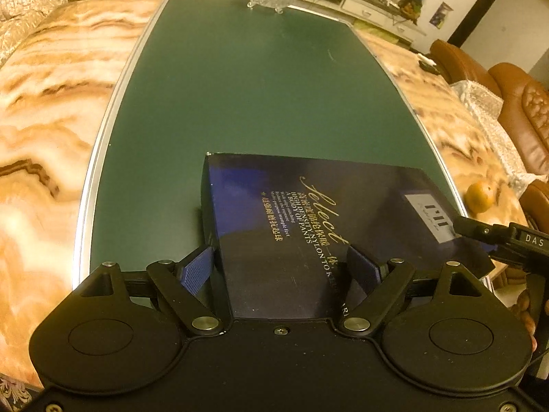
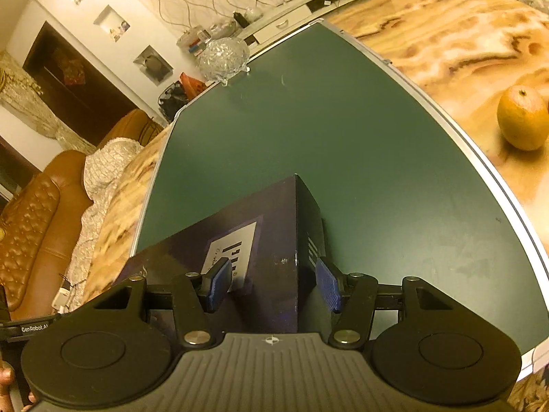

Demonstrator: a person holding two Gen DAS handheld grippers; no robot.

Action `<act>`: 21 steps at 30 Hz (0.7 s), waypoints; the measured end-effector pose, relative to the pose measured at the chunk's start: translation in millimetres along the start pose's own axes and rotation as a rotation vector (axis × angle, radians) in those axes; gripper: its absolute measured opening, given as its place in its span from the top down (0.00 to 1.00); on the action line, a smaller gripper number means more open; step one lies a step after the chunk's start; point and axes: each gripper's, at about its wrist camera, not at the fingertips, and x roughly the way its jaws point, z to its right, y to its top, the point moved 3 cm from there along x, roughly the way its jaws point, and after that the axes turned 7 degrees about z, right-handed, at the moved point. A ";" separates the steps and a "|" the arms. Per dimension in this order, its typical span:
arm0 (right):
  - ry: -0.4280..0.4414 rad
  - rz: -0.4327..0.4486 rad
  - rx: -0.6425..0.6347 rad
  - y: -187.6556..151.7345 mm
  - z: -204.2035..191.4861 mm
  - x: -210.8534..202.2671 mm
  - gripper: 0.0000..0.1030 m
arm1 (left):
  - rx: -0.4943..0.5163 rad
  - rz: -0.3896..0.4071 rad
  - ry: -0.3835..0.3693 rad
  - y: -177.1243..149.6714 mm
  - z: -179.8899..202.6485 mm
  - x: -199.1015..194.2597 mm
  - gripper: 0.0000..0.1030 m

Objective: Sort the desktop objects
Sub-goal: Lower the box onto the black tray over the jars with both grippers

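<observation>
Dark box [image 1: 308, 213] on green mat [image 1: 240, 86], left gripper [image 1: 279, 267] and right gripper [image 2: 272, 283] spread wide astride it

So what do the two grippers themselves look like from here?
Both are matte black, with two round disc housings, silver pivot screws and blue ribbed finger pads. The left gripper has a smooth body; the right gripper has a grey ridged one. White "DAS" and "GenRobot.AI" lettering shows.
</observation>
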 end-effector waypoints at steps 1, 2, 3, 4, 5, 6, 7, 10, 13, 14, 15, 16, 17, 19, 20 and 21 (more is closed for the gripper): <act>0.001 0.004 -0.004 -2.8 -1.0 -3.2 0.43 | 0.008 0.005 0.002 -0.8 1.8 -1.9 0.18; 0.003 0.009 -0.009 -5.6 -1.9 -6.3 0.43 | 0.014 0.010 0.004 -2.4 2.7 -2.6 0.18; 0.004 0.013 -0.013 -8.4 -2.9 -9.5 0.43 | 0.019 0.015 0.007 -3.9 3.6 -3.3 0.18; 0.006 0.018 -0.018 -11.2 -3.9 -12.7 0.43 | 0.024 0.020 0.009 -5.5 4.6 -4.0 0.18; 0.007 0.022 -0.022 -14.0 -4.8 -15.9 0.43 | 0.030 0.024 0.011 -7.1 5.5 -4.7 0.18; 0.009 0.026 -0.027 -16.8 -5.8 -19.0 0.43 | 0.035 0.029 0.014 -8.6 6.4 -5.4 0.18; 0.010 0.031 -0.031 -19.5 -6.8 -22.2 0.43 | 0.040 0.034 0.016 -10.2 7.3 -6.1 0.18; 0.015 0.044 -0.045 -27.9 -9.7 -31.7 0.42 | 0.057 0.048 0.023 -14.9 10.0 -8.2 0.18; 0.019 0.057 -0.058 -36.3 -12.6 -41.3 0.42 | 0.071 0.069 0.034 -19.8 13.2 -10.2 0.17; 0.020 0.062 -0.063 -36.0 -11.7 -40.4 0.42 | 0.076 0.075 0.036 -21.0 14.0 -11.0 0.16; 0.021 0.066 -0.067 -32.8 -9.0 -35.7 0.42 | 0.081 0.080 0.038 -22.2 14.9 -11.9 0.16; 0.021 0.070 -0.072 -29.7 -6.3 -31.1 0.42 | 0.086 0.086 0.040 -23.3 15.7 -12.7 0.16; 0.021 0.075 -0.076 -26.5 -3.6 -26.4 0.42 | 0.091 0.091 0.041 -24.5 16.5 -13.6 0.16; 0.022 0.084 -0.085 -20.2 1.8 -17.1 0.42 | 0.101 0.102 0.045 -26.9 18.2 -15.3 0.16; 0.022 0.088 -0.090 -17.0 4.5 -12.4 0.42 | 0.106 0.108 0.047 -28.0 19.1 -16.2 0.16; 0.023 0.092 -0.095 -13.8 7.2 -7.8 0.42 | 0.111 0.113 0.049 -29.2 19.9 -17.0 0.16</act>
